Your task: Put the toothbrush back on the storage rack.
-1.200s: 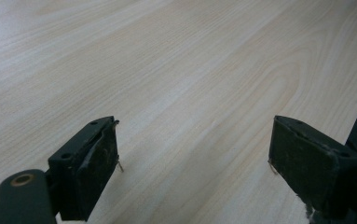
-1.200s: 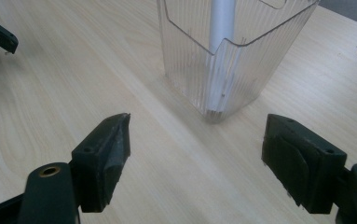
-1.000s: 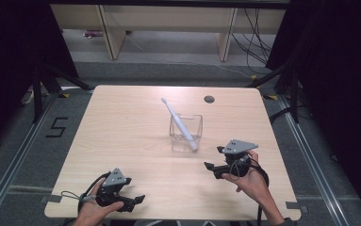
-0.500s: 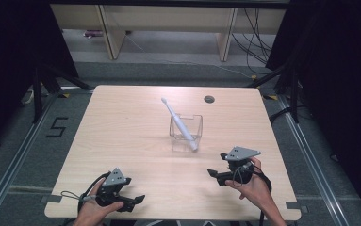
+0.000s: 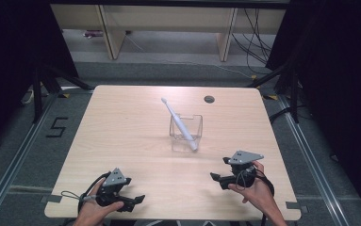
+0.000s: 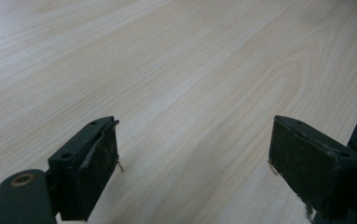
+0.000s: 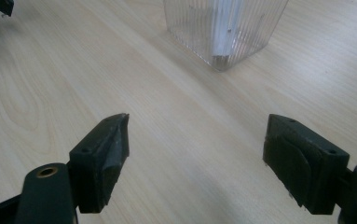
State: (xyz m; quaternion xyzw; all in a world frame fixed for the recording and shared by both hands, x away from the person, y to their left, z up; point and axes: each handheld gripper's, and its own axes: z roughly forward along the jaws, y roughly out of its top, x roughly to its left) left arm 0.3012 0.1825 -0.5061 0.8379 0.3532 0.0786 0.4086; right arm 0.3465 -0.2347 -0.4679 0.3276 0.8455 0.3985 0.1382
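Here, my left claw [image 5: 138, 200] and my right claw [image 5: 217, 178] both sit spread wide over the near edge of the table [image 5: 121, 132], pinching nothing. The white toothbrush [image 5: 179, 123] leans tilted in the clear ribbed cup [image 5: 186, 133] (mid-table, closer to my right claw).

clear holder [image 5: 186, 133] with leaning toothbrush [image 5: 179, 123] mid-table, open tabletop [image 5: 121, 141] around
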